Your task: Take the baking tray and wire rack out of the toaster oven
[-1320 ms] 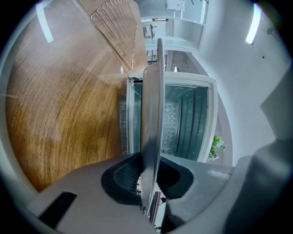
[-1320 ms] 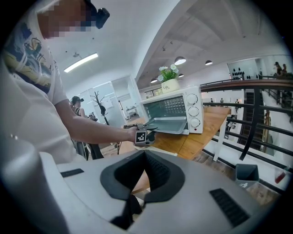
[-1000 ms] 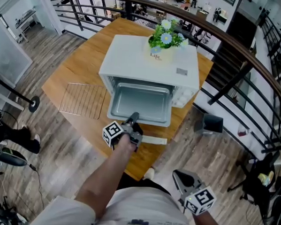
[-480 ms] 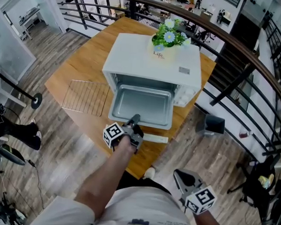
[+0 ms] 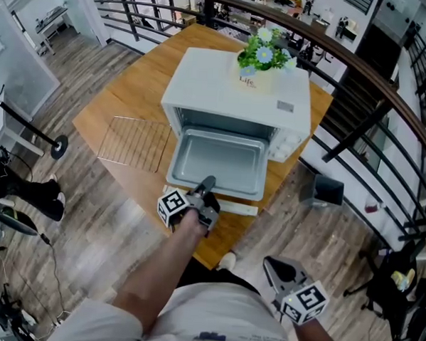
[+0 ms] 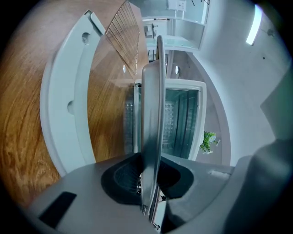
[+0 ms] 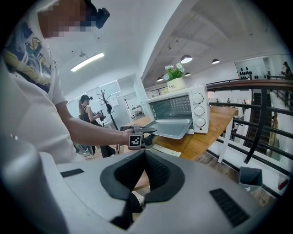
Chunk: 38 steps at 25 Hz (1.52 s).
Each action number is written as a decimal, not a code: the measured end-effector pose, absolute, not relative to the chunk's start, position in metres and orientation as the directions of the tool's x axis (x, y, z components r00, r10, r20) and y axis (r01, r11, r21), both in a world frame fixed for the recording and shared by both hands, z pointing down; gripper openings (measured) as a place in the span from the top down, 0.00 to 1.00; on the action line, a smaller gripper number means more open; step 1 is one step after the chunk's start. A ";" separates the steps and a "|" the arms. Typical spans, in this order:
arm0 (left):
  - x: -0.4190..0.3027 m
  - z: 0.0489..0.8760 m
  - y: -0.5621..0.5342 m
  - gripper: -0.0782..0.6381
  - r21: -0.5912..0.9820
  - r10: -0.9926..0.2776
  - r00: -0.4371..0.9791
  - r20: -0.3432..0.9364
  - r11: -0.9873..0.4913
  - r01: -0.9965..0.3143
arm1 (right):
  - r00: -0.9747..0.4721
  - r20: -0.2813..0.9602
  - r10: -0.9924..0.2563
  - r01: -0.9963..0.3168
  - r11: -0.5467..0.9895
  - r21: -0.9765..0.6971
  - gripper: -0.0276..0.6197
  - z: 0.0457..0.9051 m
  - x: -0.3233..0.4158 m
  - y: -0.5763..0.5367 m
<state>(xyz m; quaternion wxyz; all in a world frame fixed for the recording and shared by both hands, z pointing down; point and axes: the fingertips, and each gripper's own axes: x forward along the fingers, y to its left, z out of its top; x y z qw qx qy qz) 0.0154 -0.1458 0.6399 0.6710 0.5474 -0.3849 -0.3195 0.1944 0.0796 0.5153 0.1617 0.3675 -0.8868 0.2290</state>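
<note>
On the table (image 5: 124,97), the wire rack (image 5: 132,142) already lies beside the toaster oven (image 5: 231,89) — the baking tray (image 5: 220,163), half out, is clamped by the left gripper (image 5: 208,182); the right gripper (image 5: 268,264) is closed, empty.

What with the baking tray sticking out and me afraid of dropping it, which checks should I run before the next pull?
1. Left gripper clamped on the baking tray's front rim: ok.
2. Tray free of the toaster oven: not ok, its back edge is at the opening.
3. Wire rack out: ok, flat on the table left of the oven.
4. Right gripper free to help: ok, shut and empty.
5. Potted flowers on the oven upright: ok.
</note>
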 end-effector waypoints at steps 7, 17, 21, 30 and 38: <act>0.012 0.637 -0.131 0.81 0.981 -0.845 0.509 0.167 0.193 -0.003 | -0.694 0.449 -0.562 -0.709 0.642 -0.292 0.96 0.515 0.188 0.079; 0.014 0.629 -0.109 0.81 0.984 -0.829 0.536 0.159 0.180 -0.014 | -0.713 0.447 -0.540 -0.685 0.672 -0.282 0.95 0.514 0.180 0.080; 0.013 0.624 -0.106 0.80 0.984 -0.830 0.539 0.147 0.176 0.003 | -0.716 0.451 -0.532 -0.680 0.677 -0.281 0.95 0.513 0.176 0.076; -0.001 0.610 -0.094 0.80 0.986 -0.832 0.538 0.136 0.169 0.012 | -0.735 0.452 -0.505 -0.656 0.699 -0.285 0.95 0.511 0.159 0.069; -0.027 0.593 -0.085 0.80 0.987 -0.832 0.540 0.125 0.159 0.017 | -0.749 0.458 -0.479 -0.635 0.716 -0.289 0.95 0.511 0.139 0.060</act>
